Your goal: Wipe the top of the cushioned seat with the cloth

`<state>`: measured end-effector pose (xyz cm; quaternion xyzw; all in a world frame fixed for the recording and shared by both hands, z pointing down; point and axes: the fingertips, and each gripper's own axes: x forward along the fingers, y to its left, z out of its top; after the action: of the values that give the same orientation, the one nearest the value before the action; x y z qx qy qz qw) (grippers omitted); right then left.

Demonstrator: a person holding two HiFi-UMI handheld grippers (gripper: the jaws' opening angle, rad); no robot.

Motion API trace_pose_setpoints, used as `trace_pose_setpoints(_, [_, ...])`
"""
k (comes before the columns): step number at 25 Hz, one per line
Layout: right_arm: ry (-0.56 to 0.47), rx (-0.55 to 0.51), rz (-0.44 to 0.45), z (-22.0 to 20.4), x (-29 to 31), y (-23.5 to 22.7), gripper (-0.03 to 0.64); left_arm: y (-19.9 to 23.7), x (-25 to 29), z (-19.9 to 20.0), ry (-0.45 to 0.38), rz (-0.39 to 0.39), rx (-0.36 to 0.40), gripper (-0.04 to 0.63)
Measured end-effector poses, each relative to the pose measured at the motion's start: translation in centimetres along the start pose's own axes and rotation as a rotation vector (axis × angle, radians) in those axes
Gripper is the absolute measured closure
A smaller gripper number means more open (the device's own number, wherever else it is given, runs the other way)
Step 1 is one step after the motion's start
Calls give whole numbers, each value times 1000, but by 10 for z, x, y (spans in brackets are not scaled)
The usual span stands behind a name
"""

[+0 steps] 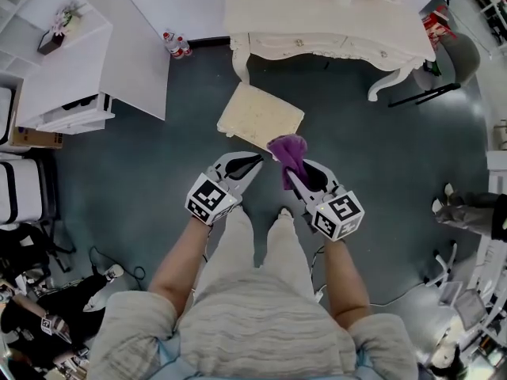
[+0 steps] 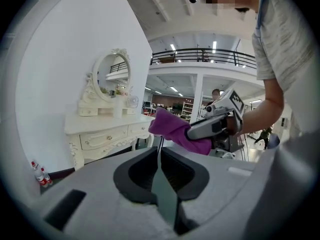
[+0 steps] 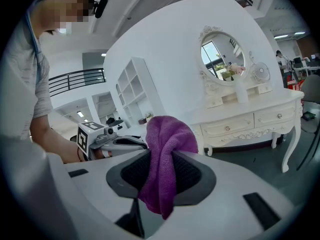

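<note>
The jaws of the left gripper [image 2: 160, 156] are seen pressed together with nothing between them, so that gripper is judged to be empty. The jaws of the right gripper [image 3: 160, 170] are clamped on the purple cloth [image 3: 167, 146], which is bunched above the pads and hangs down in a fold below them. Both grippers are held side by side in front of the person and pointed slightly downward, with the cloth carried in the air. In the head view the cushioned seat [image 1: 257, 115] is found just beyond the two sets of jaws, standing on the dark floor [image 1: 142, 172] in front of the white dressing table [image 1: 317, 22]. From that view the cloth is seen over the near corner of the seat, but no contact with the cushion can be made out, and in the gripper views the cloth is shown well above floor level. The task is therefore judged to be at its approach: the cloth has been taken up, no wiping of the top is shown, and the whole of the cushion is left to be covered. By count, two grippers, one cloth and one cushioned seat are present; beyond them one dressing table with one oval mirror [image 3: 222, 59] is seen, and two small red-capped bottles [image 1: 176, 44] are stood on the floor by the wall.
</note>
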<state>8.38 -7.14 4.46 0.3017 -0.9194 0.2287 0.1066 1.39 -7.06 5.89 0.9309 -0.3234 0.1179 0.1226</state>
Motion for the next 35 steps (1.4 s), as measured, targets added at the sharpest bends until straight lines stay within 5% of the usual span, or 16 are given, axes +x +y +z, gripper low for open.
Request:
trace_pose_setpoints(7, [3,3,-48,-24,49,-33,499,51,20,-47,35,-6,56,567])
trace_pose_setpoints(11, [-5,-2,-44,-48,77,-65,497,80,44,-87,45,-9,83,429])
trace_pose_setpoints(24, [-42,-56,-53,-159,159,-159,497,156,131,-217,-9,11,123,359])
trace_pose_setpoints(31, [-77,-98,-30,-211,193,-197,497,210,148,-291,30,67,186,285])
trace_pose_setpoints(35, [-75,-125,-49,-237,209,-220,497,227,155,-312,-21,70,174,221])
